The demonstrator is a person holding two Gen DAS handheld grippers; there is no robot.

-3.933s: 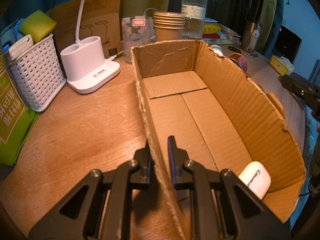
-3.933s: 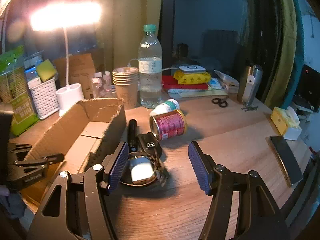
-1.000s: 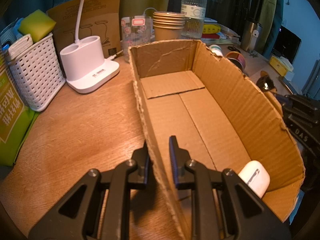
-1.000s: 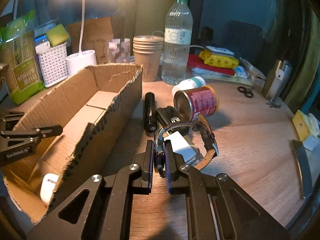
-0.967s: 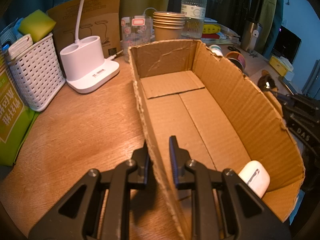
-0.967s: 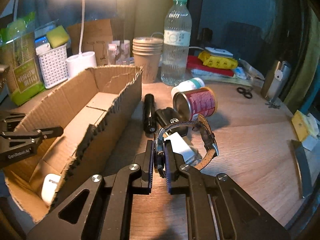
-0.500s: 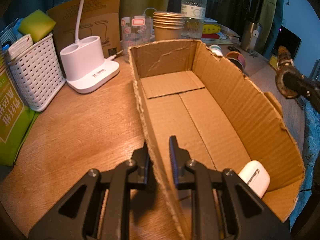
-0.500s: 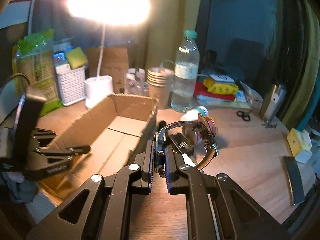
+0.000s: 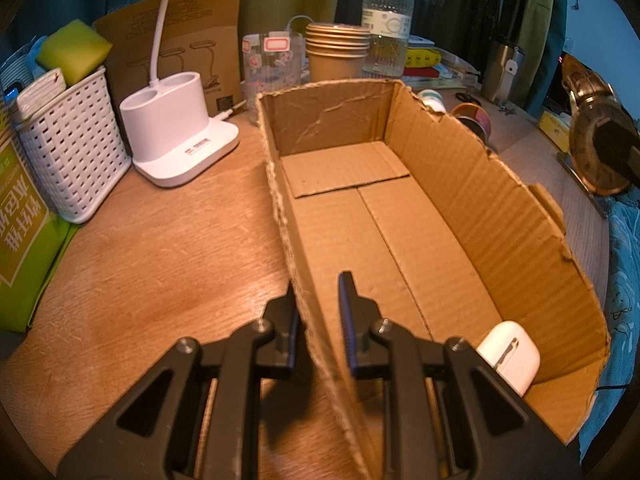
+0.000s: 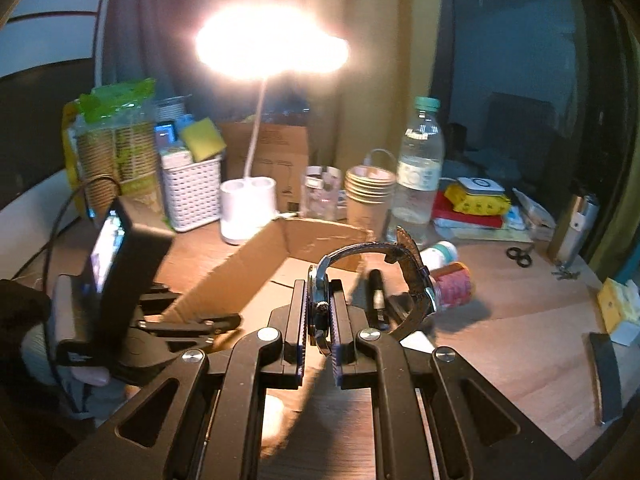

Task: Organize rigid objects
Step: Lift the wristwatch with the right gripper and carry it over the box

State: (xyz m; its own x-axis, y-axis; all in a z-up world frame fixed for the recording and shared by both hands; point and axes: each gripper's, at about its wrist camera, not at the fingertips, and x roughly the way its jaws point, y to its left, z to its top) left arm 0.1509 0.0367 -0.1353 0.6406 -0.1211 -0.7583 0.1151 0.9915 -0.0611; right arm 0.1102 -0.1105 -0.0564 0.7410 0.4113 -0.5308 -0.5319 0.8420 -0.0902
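A cluttered wooden desk (image 9: 160, 248) sat under a glaring lamp (image 10: 272, 42) that only the right wrist view caught. The right gripper (image 10: 319, 312) was clamped on the edge-on metal case of a wristwatch (image 10: 372, 276), its strap looping up and rightward, held above the desk over the box's near corner. The left gripper (image 9: 318, 304) pinched the ragged corrugated wall of the cardboard box (image 9: 460, 184), whose long axis ran away from that camera. Only there did the smooth white earbud case (image 9: 508, 356) show, in the near corner.
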